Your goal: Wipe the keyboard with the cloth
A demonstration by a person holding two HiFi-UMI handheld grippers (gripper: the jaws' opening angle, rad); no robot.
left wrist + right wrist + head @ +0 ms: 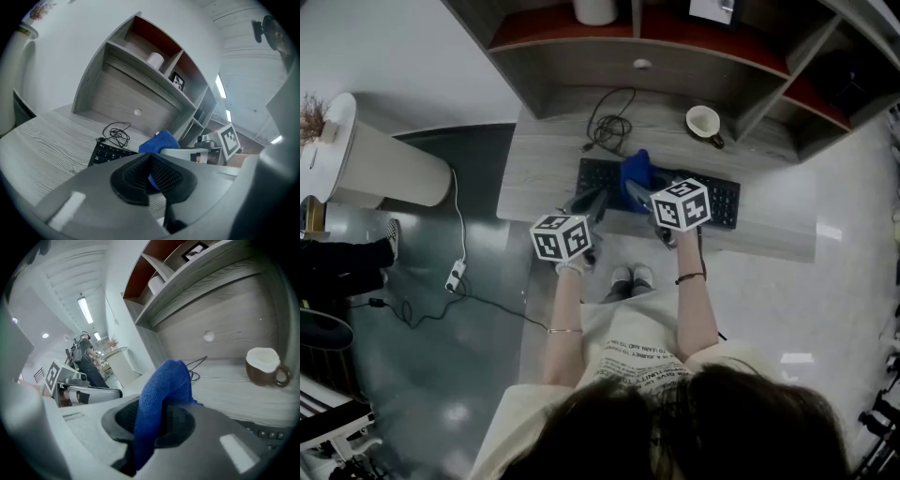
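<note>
While the R gripper (158,423) bites down hard on the blue cloth (165,383), the cloth bunches up in a thick fold straight ahead of its jaws, w/ a strip running back down between the pads. That's a firm clench, no daylight either side of the fabric. From the head view, the R gripper (637,194) has its jaws over the black keyboard (722,202), and the cloth (636,172) sits right at the jaw tips on the keyboard's left half. Keys peek out below and to the right of the R jaws. Beyond them, off to the right, a brown cup (262,365) w/ a white inside stands on the desk (544,178). Over to the L gripper (149,163): jaws pinched together, tips meeting, nothing gripped, only a sliver of blue showing behind the pads. Ahead of the L jaws and a touch right is the cloth (159,141), hanging off the other gripper's tip. Ahead-left of them lies the keyboard's end (108,152), and past that a coiled black cable (117,133) lies on the desk. In the head view the L gripper (592,200) points at the keyboard's near-left corner, just beside the R jaws.
</note>
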